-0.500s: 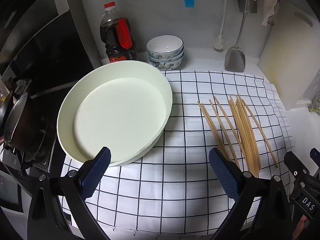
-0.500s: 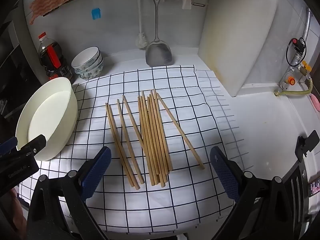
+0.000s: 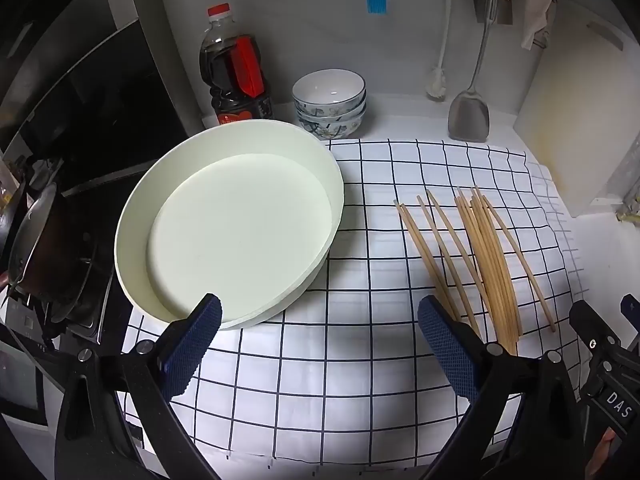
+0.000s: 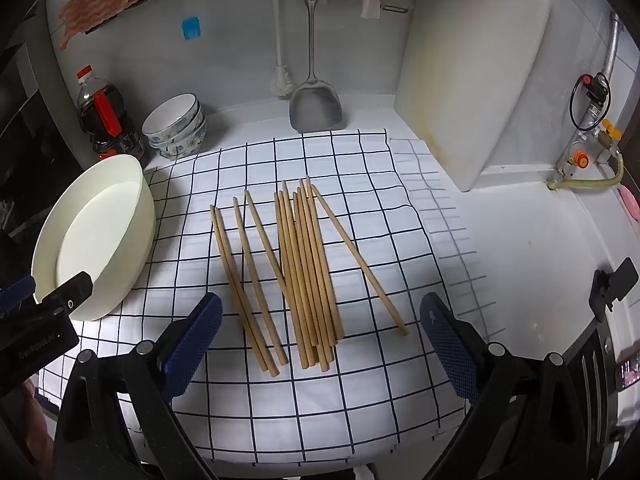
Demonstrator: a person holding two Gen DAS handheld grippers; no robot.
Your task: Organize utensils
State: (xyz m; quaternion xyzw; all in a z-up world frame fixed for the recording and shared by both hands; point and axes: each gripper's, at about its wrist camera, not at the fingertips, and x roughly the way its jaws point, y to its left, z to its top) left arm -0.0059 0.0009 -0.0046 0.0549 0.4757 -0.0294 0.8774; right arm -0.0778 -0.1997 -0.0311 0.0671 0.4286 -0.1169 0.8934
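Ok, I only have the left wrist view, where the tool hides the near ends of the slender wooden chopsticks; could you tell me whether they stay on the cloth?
Observer: Yes, the slender wooden chopsticks end on the white checked cloth, short of its near edge.
Operator: Thank you. Is the right tool open?
Observer: The right tool is wide open and holds nothing.
Operator: What lies right of the cloth?
Observer: Bare white counter, with a yellow-handled gas valve at the wall.

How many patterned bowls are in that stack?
3 bowls, all nested in one stack by the back wall, right of the dark bottle, behind the white basin; more could hide inside.
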